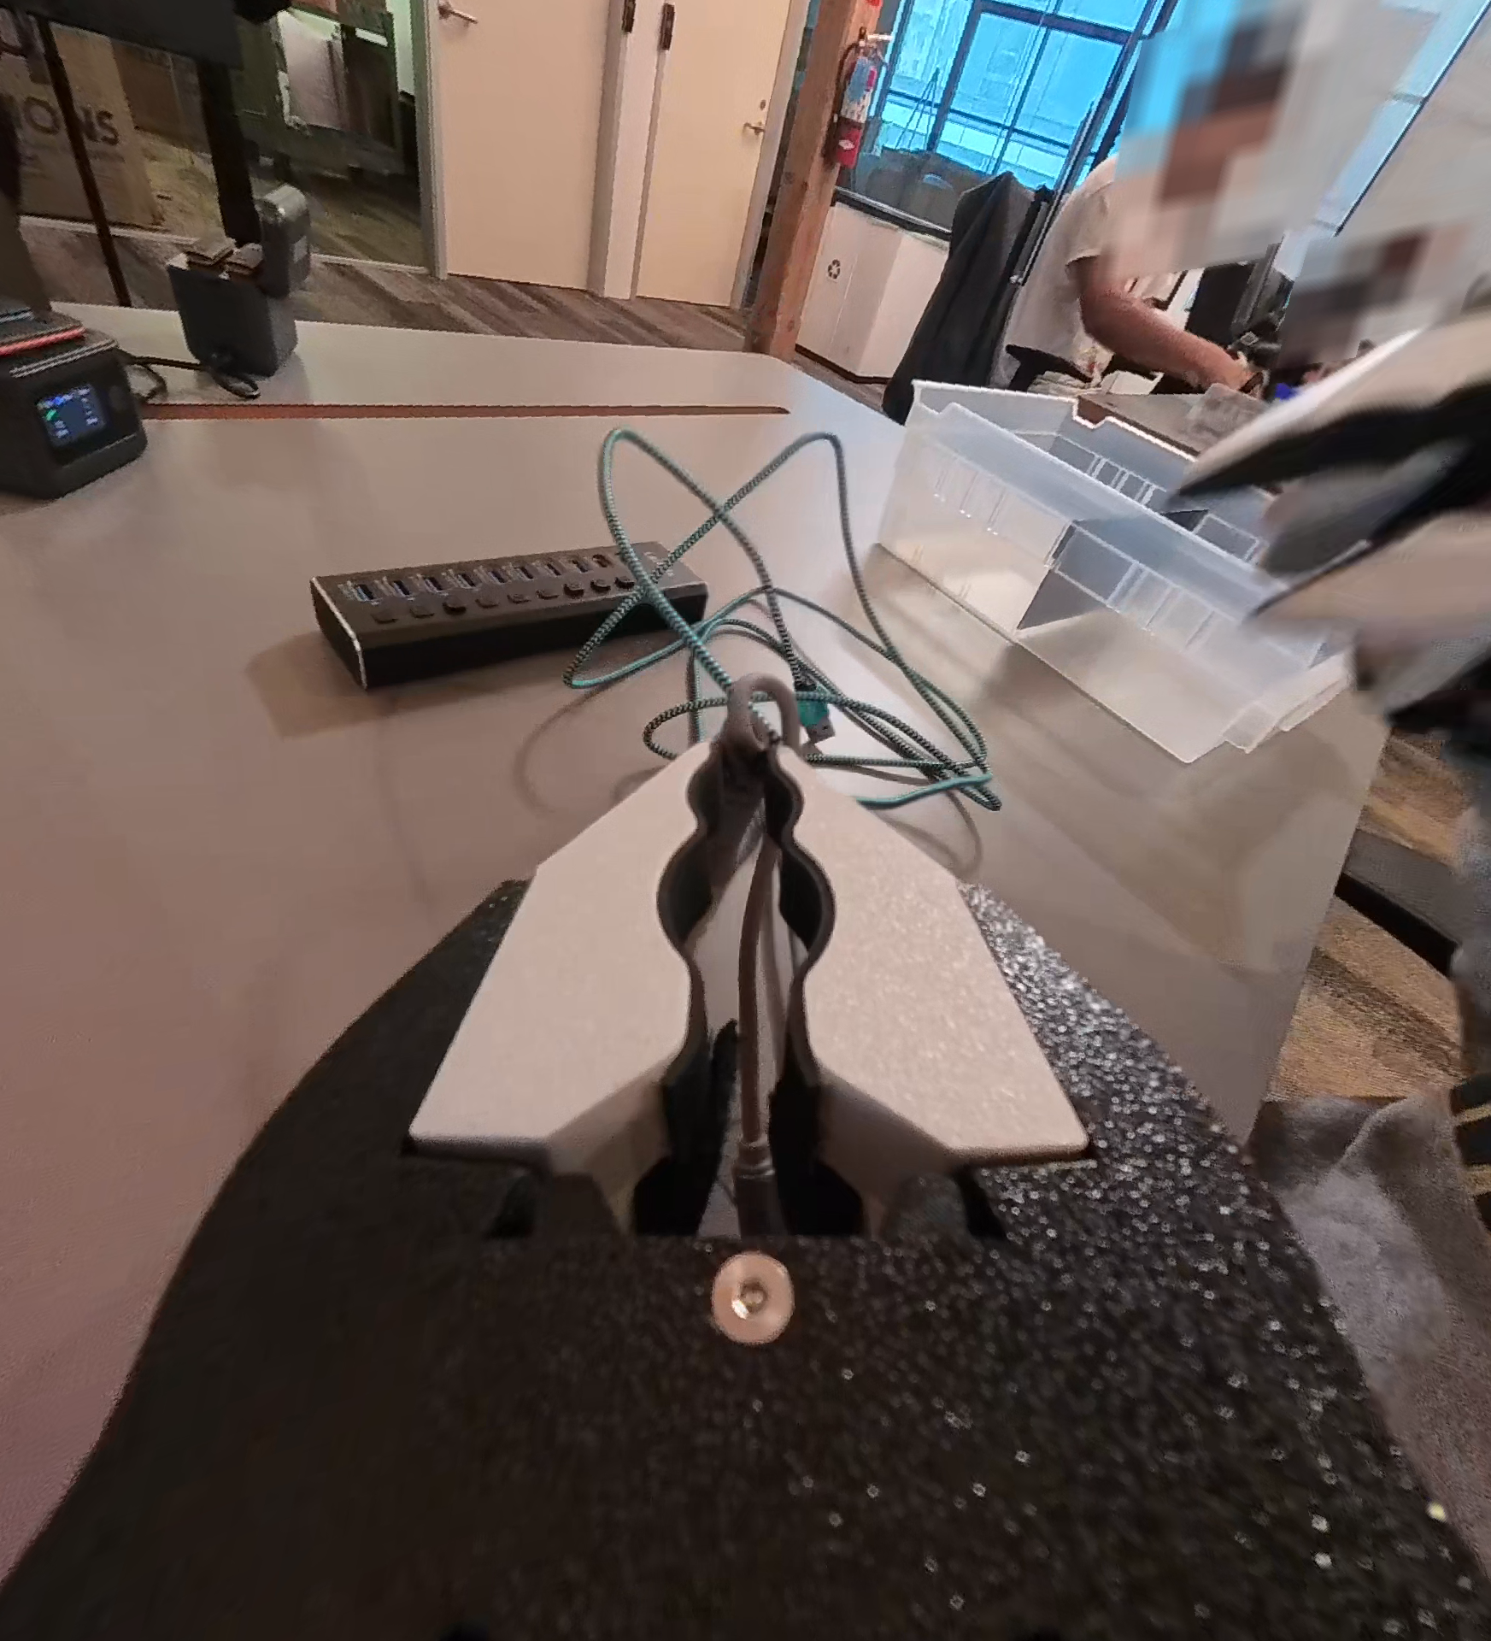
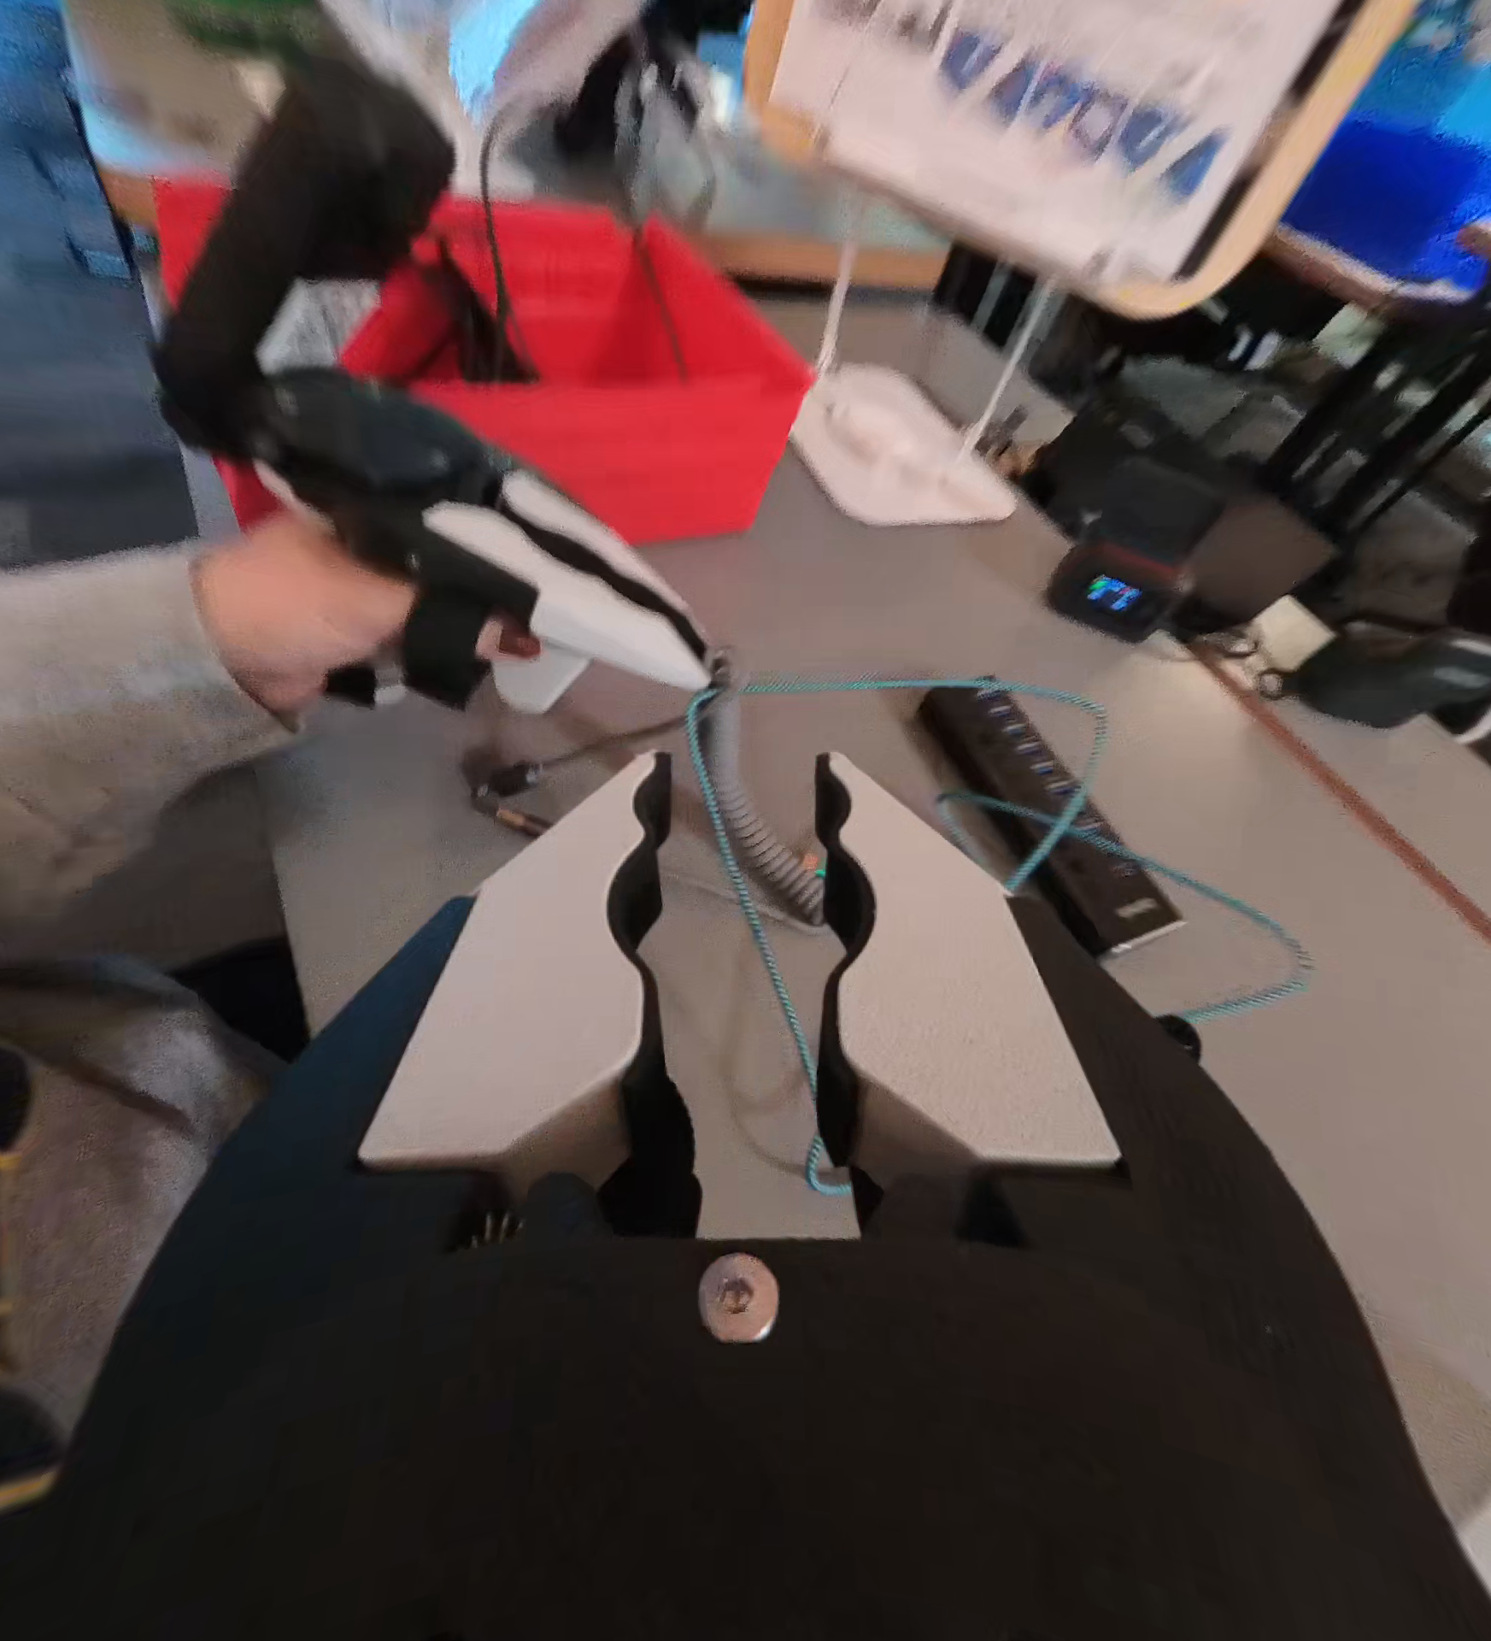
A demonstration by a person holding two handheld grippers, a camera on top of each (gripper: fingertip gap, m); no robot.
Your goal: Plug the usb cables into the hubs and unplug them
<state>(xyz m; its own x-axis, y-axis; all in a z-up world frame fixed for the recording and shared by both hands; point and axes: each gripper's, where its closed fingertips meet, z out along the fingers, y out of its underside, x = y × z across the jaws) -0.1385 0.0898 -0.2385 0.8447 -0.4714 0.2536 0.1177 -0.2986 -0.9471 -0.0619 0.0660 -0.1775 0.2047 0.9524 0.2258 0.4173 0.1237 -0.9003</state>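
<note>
My left gripper [image 1: 750, 755] is shut on a grey cable [image 1: 752, 959] that loops out past its tips and runs back between the fingers. It is held above the table, in front of a black multi-port USB hub [image 1: 511, 608]. A teal braided cable [image 1: 724, 550] lies in loose loops over the hub's right end, its plug [image 1: 812, 721] just beyond my left tips. My right gripper [image 2: 743, 764] is open and empty, above the table. In its view the left gripper [image 2: 706, 670] holds the grey cable [image 2: 737, 799], which hangs down ahead of my open fingers. The hub [image 2: 1052, 817] lies to the right.
A clear plastic bin [image 1: 1123, 568] stands at the table's right edge. A small dark device with a lit screen [image 1: 31, 417] sits at the far left. A red bin [image 2: 599, 355] and a white stand base [image 2: 901, 444] stand behind. A person stands beyond the table. One gripper's finger ends stand about 11 cm off the other's.
</note>
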